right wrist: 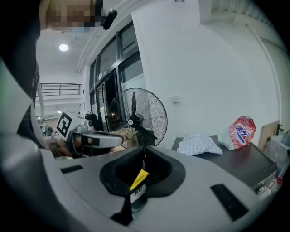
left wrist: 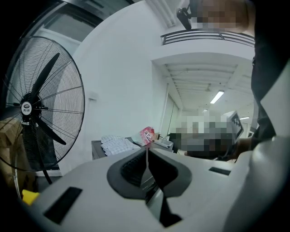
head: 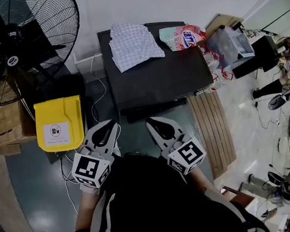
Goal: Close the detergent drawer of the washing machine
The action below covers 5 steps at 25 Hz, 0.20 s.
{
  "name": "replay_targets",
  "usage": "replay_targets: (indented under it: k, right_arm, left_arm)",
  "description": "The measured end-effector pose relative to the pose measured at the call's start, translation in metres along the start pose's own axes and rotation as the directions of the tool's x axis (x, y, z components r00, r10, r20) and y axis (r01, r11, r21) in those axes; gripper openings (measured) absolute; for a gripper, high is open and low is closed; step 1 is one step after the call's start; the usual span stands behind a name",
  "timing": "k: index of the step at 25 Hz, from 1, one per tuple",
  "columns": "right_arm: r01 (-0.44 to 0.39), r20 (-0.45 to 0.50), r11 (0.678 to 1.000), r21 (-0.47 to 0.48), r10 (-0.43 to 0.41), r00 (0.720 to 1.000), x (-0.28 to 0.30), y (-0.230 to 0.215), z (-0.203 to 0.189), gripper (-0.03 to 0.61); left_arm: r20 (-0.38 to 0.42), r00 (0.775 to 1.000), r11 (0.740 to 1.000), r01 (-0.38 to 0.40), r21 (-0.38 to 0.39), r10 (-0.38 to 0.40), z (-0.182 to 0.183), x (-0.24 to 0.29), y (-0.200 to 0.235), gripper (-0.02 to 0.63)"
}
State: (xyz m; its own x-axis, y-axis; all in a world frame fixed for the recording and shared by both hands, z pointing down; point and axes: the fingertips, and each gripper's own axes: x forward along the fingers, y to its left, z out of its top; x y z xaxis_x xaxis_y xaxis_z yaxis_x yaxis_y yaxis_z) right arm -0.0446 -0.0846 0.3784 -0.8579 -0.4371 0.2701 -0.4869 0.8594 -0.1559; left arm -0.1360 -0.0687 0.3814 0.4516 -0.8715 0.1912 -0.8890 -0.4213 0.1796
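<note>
Both grippers: left gripper [head: 107, 125] and right gripper [head: 152, 122] closed, empty, short of washing machine [head: 156, 77].
Detergent drawer: hidden from view; progress unclear.

We see a large black fan [head: 14, 50] at the far left, a yellow bin [head: 59, 124] on the floor just nearer than it, a checked cloth [head: 133, 45] and a pink bag [head: 182, 37] side by side farther right, and wooden slats [head: 213, 130] at the right.
</note>
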Motion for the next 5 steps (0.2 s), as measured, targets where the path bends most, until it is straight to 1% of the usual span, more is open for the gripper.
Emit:
replay_targets:
  k: [5]
  right_arm:
    - [-0.002,0.0,1.0,0.023,0.002,1.0,0.0081,-0.0058,0.0004,0.017]
  left_arm:
    - [0.003,1.0,0.999,0.018,-0.028,-0.018,0.0005,0.0059,0.0054,0.009]
